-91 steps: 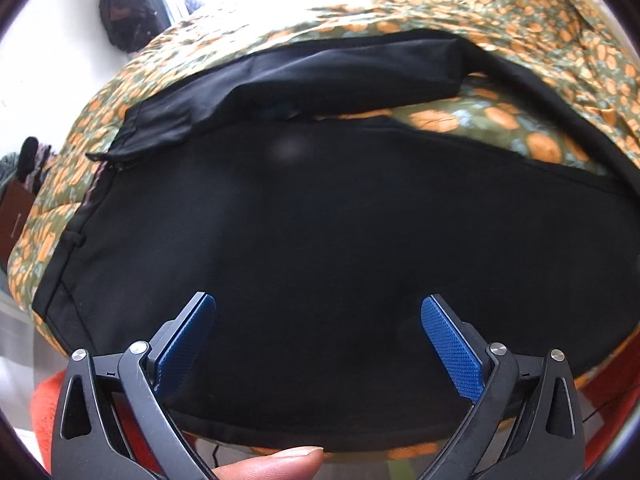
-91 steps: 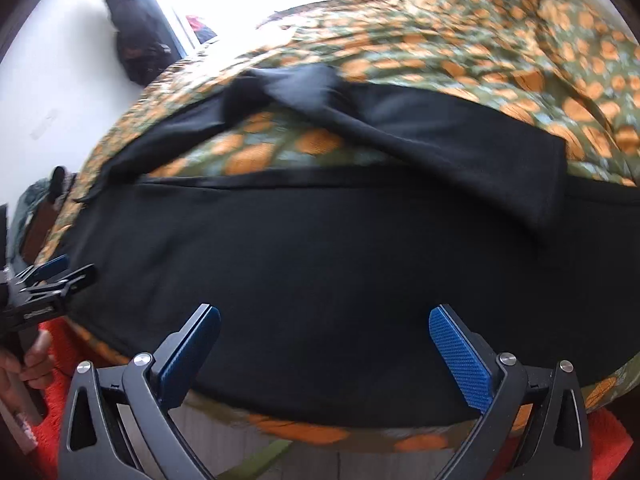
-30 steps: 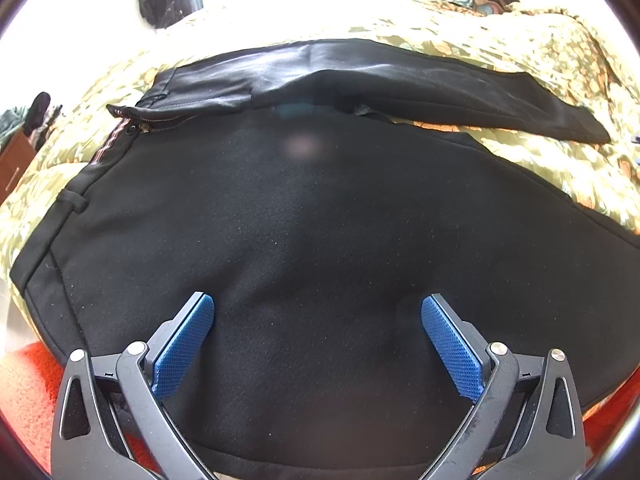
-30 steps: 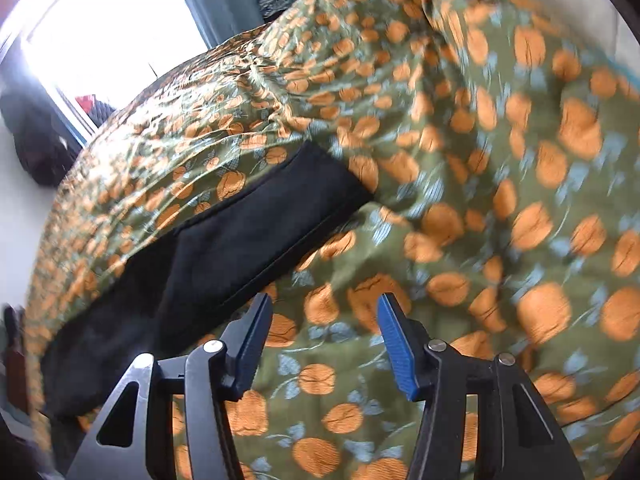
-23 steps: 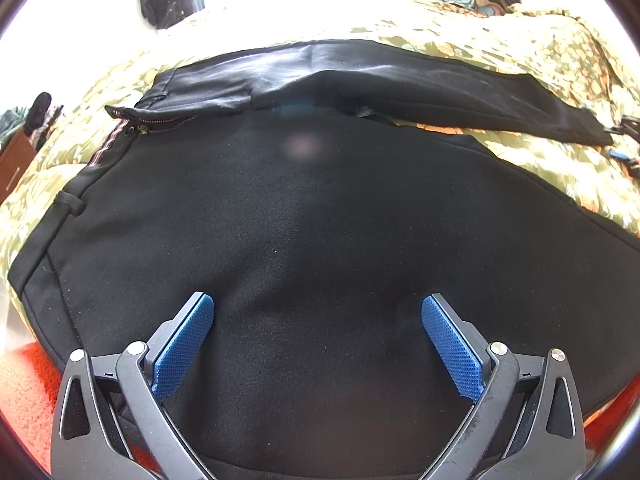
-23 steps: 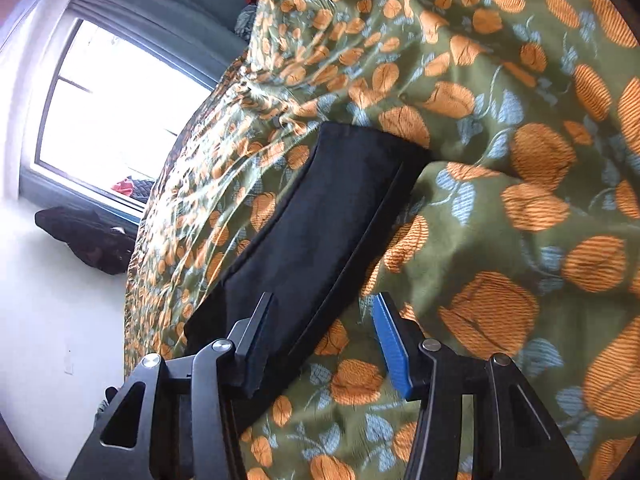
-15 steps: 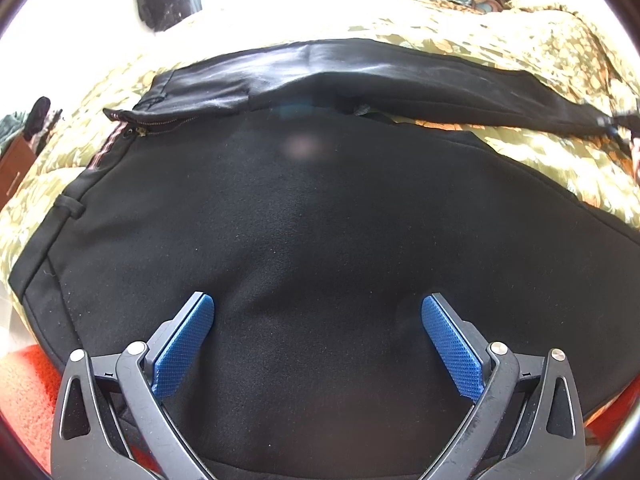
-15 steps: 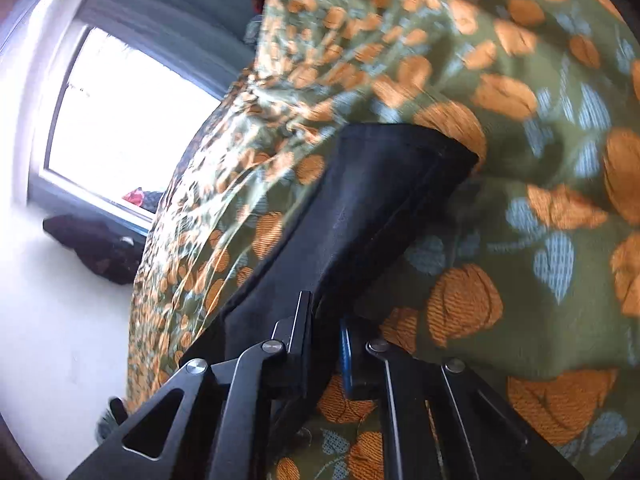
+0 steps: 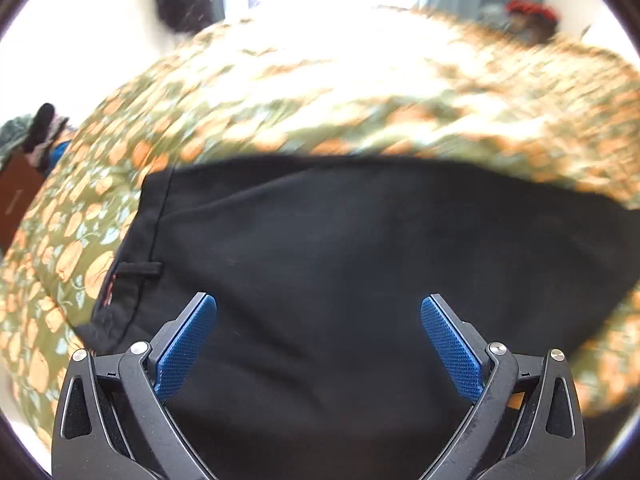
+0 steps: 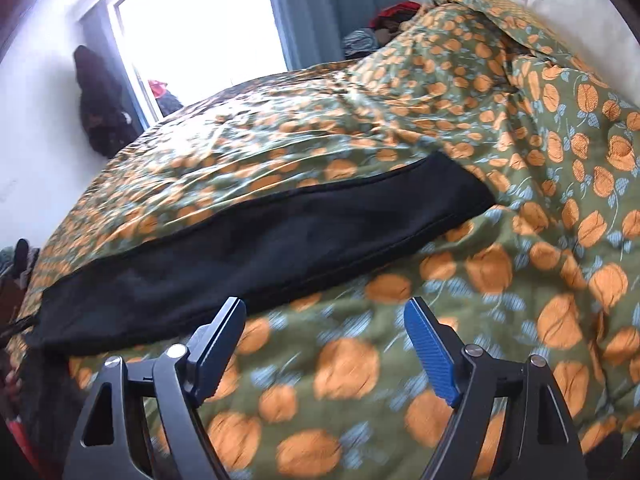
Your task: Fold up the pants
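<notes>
Black pants lie on the bed as one long strip. The leg hem is at the right and the waist end at the far left. In the left wrist view the pants fill the middle, with the waistband and a belt loop at the left. My left gripper hovers open over the upper part of the pants, nothing between its blue pads. My right gripper is over the bedspread just in front of the strip. Its jaws are opening and empty, and the left finger overlaps the pants' near edge.
A green bedspread with orange flowers covers the whole bed and bunches up at the back right. A bright window and blue curtain stand behind. A dark garment hangs on the wall. A clothes pile lies beyond the bed.
The right gripper, shut on the far leg's hem half a second ago, has let go and drawn back. The far leg no longer lies apart. The left gripper has shifted across the pants.
</notes>
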The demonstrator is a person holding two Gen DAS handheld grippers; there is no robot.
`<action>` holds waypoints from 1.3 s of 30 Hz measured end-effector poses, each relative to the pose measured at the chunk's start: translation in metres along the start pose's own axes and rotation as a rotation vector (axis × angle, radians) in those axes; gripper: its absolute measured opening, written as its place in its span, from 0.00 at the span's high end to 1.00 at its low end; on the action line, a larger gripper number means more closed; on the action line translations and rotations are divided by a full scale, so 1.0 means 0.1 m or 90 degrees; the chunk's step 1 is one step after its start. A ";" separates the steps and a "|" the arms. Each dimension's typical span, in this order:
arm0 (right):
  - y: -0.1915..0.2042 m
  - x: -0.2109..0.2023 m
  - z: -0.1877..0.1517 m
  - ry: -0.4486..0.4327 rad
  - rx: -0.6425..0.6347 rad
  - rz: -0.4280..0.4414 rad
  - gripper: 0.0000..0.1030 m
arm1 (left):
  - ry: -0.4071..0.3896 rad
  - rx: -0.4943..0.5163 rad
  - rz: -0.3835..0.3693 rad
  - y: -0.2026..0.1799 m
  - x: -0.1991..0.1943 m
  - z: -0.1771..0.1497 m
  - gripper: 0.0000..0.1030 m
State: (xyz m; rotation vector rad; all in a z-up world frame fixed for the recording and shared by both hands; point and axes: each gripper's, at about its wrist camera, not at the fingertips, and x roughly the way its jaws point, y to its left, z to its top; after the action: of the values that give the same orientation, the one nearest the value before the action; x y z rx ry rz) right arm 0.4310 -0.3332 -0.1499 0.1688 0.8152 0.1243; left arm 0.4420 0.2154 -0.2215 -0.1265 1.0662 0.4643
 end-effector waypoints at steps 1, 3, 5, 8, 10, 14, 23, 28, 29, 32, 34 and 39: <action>0.10 -0.15 -0.16 -0.005 -0.012 0.012 0.11 | 0.026 -0.015 0.021 0.07 0.17 0.00 0.00; 0.26 -0.36 -0.49 -0.017 -0.047 -0.007 0.08 | 0.009 -0.053 0.028 0.18 0.16 -0.01 0.00; 0.32 -0.56 -0.80 -0.040 -0.081 -0.051 0.07 | -0.005 -0.090 0.060 0.20 -0.02 -0.06 0.01; 0.33 -0.57 -1.03 -0.035 -0.140 -0.080 0.02 | -0.023 -0.098 -0.021 0.06 -0.43 -0.30 0.01; 0.38 -0.47 -1.05 -0.024 -0.181 -0.057 0.02 | -0.043 -0.062 -0.064 -0.19 -0.74 -0.57 0.01; 0.50 -0.30 -1.04 -0.023 -0.208 -0.035 0.02 | -0.055 0.038 -0.153 -0.88 -1.19 -1.20 0.01; 0.79 -0.29 -1.21 -0.007 -0.288 -0.017 0.02 | -0.034 0.227 -0.180 -1.94 -1.31 -1.95 0.00; 0.86 -0.23 -1.31 0.010 -0.318 -0.011 0.02 | -0.010 0.223 -0.205 -1.90 -1.23 -1.87 0.00; 0.86 -0.21 -1.31 0.014 -0.323 -0.011 0.02 | -0.012 0.226 -0.202 -1.91 -1.22 -1.86 0.00; 0.89 -0.20 -1.31 0.012 -0.332 -0.007 0.02 | -0.023 0.221 -0.195 -1.85 -1.13 -1.86 0.00; 0.91 -0.20 -1.31 0.012 -0.332 -0.004 0.02 | -0.032 0.222 -0.190 -1.86 -1.13 -1.89 0.00; 0.93 -0.18 -1.33 0.022 -0.342 0.002 0.02 | -0.041 0.224 -0.190 -1.81 -1.11 -1.93 0.00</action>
State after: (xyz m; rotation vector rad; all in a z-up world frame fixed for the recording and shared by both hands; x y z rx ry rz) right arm 0.3174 -0.2314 -0.2080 -0.3390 0.7900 0.3439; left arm 0.3177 -0.0427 -0.2408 0.0409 1.0295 0.0087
